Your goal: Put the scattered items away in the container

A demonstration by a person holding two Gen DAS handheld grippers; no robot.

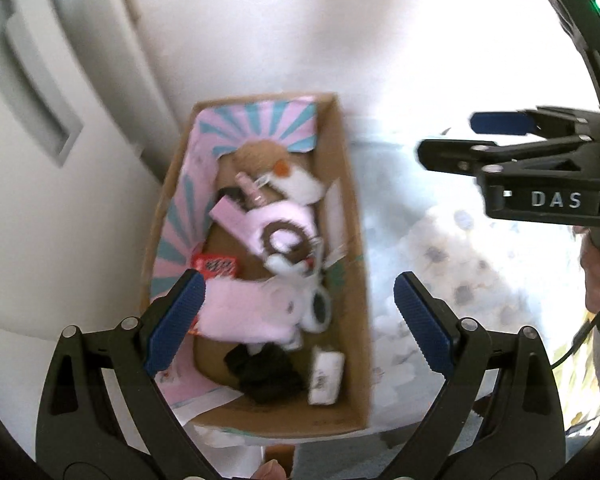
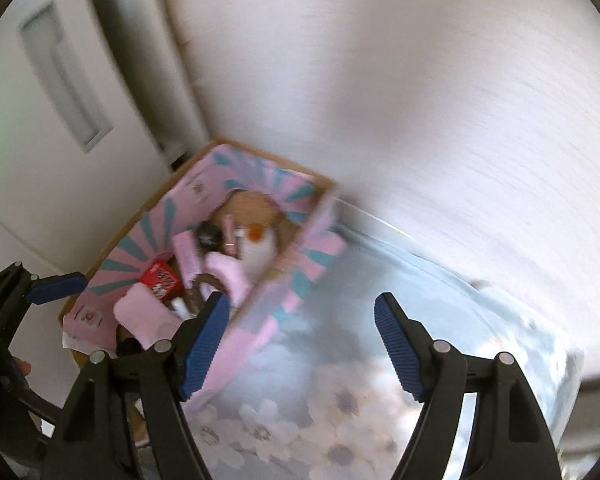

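— How are the two grippers set?
— The left gripper (image 1: pixel 300 316) points steeply down, its blue pads (image 1: pixel 176 320) spread wide with nothing pressed between them.
— And the other?
— The right gripper (image 2: pixel 300 344) tilts down too, jaws apart and empty; fingers (image 1: pixel 596 276) grasp its handle.

A home, by the look of it. White panelled door (image 1: pixel 32 92) just left of a cardboard box (image 1: pixel 352 264) with pink and teal lining. Plain white wall (image 2: pixel 380 80) behind the box. Flower-print tablecloth (image 2: pixel 300 420) under it, spreading to its right.
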